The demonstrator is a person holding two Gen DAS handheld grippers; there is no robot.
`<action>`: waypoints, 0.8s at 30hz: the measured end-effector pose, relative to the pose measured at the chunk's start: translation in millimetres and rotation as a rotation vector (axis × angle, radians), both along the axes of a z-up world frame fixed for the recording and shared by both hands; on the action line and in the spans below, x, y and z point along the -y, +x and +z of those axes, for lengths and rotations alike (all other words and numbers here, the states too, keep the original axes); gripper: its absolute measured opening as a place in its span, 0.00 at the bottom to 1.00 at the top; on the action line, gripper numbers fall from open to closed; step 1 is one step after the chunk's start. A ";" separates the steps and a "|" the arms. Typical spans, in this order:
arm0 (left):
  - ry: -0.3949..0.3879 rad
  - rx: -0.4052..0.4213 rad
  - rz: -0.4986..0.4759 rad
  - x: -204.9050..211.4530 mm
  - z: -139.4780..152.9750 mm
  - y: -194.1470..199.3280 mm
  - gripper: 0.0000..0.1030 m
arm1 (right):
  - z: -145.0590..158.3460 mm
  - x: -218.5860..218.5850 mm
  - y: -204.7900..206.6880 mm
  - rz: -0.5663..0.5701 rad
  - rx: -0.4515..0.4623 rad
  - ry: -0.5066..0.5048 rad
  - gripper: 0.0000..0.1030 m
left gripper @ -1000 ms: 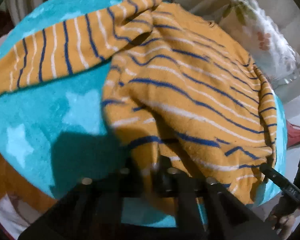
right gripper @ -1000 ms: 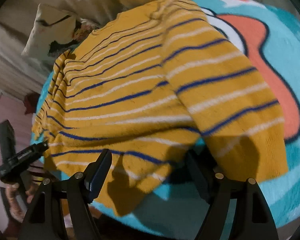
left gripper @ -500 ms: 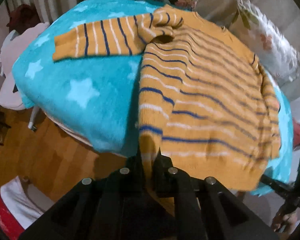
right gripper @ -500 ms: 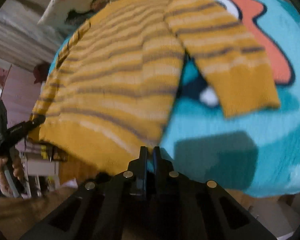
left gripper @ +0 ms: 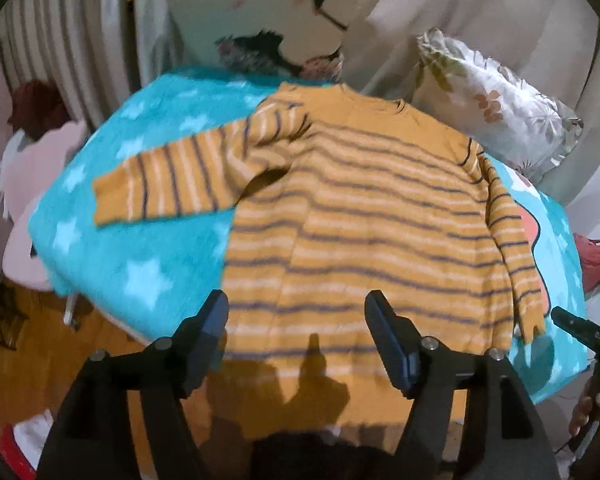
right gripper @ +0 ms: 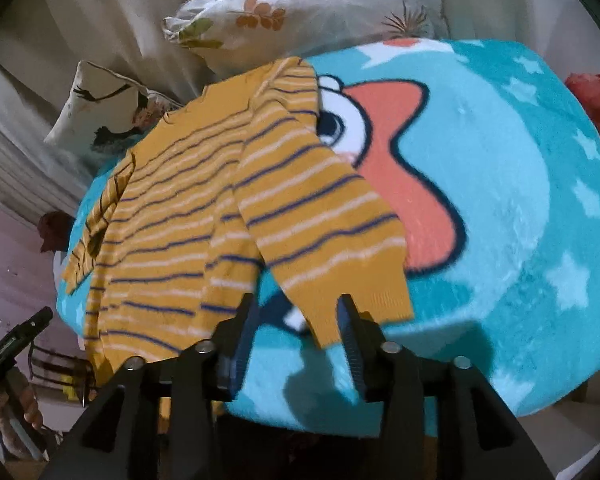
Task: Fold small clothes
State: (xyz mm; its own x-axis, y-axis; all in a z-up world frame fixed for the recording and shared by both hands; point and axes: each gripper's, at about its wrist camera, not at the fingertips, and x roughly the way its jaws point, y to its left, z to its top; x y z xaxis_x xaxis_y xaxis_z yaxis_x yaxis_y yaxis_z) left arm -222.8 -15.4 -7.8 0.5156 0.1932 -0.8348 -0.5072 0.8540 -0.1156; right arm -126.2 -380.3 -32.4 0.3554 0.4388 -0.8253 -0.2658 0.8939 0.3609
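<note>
Clearly soft and light, the sweater [left gripper: 364, 216] takes hem or cuff pinches; both hand-held grippers, left [left gripper: 296, 340] and right [right gripper: 296, 332], have just been opening and hold nothing.

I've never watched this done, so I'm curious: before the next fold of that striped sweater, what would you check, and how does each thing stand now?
1. Left gripper has let go: ok, jaws just opened, nothing pinched.
2. Right gripper free: ok, jaws just opened, apart.
3. Sweater lies on the blue blanket: ok, though its hem overhangs the near edge.
4. Both sleeves spread out: not ok, one lies angled beside the body.
5. Fabric smooth: cannot tell, picture blurred.
</note>
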 end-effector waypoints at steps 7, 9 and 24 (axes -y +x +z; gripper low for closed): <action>0.034 -0.028 -0.067 23.2 -8.1 60.4 0.71 | 8.7 -62.1 24.2 0.047 0.009 -0.005 0.49; 0.038 -0.031 -0.075 32.5 -7.6 67.9 0.71 | 12.5 -76.2 27.1 0.034 0.010 0.000 0.50; 0.073 -0.031 -0.128 41.4 10.1 96.4 0.77 | 4.8 -116.5 37.0 -0.053 0.017 -0.075 0.61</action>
